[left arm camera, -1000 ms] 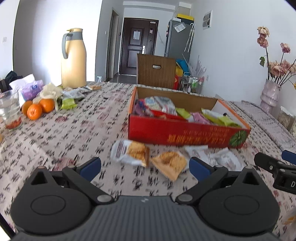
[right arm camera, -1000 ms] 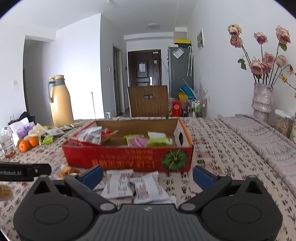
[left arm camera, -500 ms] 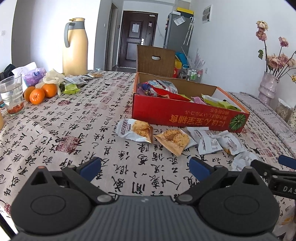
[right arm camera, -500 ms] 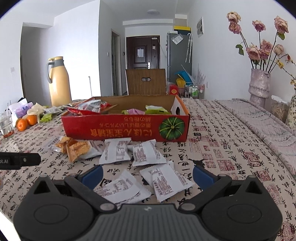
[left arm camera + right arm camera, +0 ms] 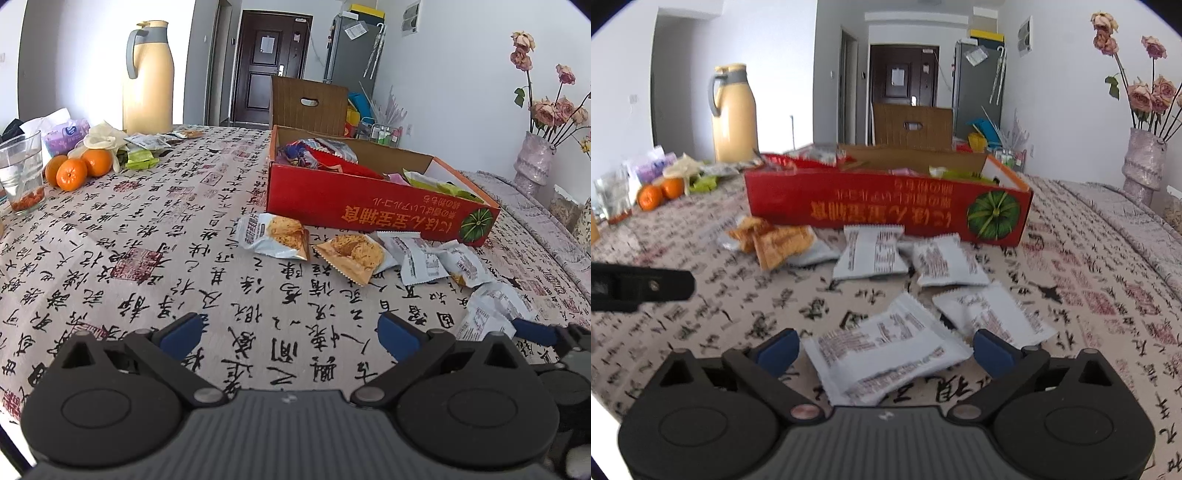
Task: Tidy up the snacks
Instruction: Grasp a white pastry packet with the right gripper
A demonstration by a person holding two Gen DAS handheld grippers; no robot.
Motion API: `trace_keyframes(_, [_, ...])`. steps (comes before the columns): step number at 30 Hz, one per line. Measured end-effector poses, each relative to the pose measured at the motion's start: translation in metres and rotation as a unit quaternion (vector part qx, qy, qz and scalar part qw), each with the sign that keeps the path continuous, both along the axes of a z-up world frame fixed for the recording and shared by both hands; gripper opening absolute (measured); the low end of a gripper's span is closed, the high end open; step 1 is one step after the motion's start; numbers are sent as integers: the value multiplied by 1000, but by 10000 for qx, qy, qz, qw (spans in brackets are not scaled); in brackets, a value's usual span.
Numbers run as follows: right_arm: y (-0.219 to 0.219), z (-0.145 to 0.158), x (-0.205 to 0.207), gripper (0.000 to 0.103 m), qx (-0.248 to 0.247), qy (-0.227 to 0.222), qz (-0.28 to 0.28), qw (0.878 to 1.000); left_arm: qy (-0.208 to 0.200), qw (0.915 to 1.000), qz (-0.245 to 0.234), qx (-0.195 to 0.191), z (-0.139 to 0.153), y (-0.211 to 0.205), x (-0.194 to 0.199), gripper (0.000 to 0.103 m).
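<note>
Right gripper [image 5: 884, 345]: jaws spread wide, blue pads low in the frame, with a white packet [image 5: 886, 354] lying flat on the tablecloth [image 5: 1089, 295] between them; whether the pads touch it cannot be told. A second white packet [image 5: 993, 317] lies just right of it, partly behind the right pad. Toward mid-frame lie two more white packets [image 5: 873, 253] [image 5: 945, 260], side by side. Left of these, two orange packets [image 5: 775, 236] overlap. Behind all of them, across the centre, stands the red box [image 5: 886, 206], open-topped, with snacks showing above its rim. At the left edge the dark tip of the left gripper [image 5: 642, 286] enters the frame.

Left gripper [image 5: 291, 334]: jaws spread wide, nothing between them, bare tablecloth [image 5: 147, 229] beneath. Mid-frame, right of centre, lie a cracker packet [image 5: 273, 236] and an orange packet [image 5: 352, 256], just in front of the red box [image 5: 369, 210]. White packets [image 5: 421, 256] trail toward the lower right, where a blue pad of the right gripper [image 5: 535, 332] lies beside the nearest of them.

Upper left of both views: a yellow thermos [image 5: 149, 77], oranges [image 5: 79, 168] and a glass [image 5: 20, 171]. Right edge: a vase [image 5: 1143, 168] of dried roses.
</note>
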State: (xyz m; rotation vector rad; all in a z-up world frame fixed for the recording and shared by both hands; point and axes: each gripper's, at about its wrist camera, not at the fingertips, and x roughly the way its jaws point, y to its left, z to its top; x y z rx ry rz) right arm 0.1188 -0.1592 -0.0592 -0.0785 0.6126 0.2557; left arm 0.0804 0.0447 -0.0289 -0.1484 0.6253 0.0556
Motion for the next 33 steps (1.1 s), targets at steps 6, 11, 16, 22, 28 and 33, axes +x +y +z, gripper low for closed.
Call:
trace_keyframes(6, [-4, -5, 0, 99, 208, -73, -67, 9997, 18, 10000, -2, -20, -1, 1, -5, 103])
trace_keyframes(11, [-5, -6, -5, 81, 244, -239, -20, 9994, 22, 10000, 19, -26, -2, 2, -10, 103])
trace_keyframes(16, [-6, -5, -8, 74, 236, -318, 13, 9992, 21, 10000, 31, -33, -3, 3, -11, 103])
trace_keyframes(22, [-7, -5, -12, 58, 222, -388, 95, 9990, 33, 10000, 23, -25, -3, 1, -11, 103])
trace_keyframes(28, [-11, -4, -11, 21, 302, -384, 130, 9987, 51, 10000, 14, 5, -4, -1, -9, 103])
trace_keyframes(33, [-19, 1, -10, 21, 446, -312, 56, 9985, 58, 10000, 17, 27, -3, -1, -8, 103])
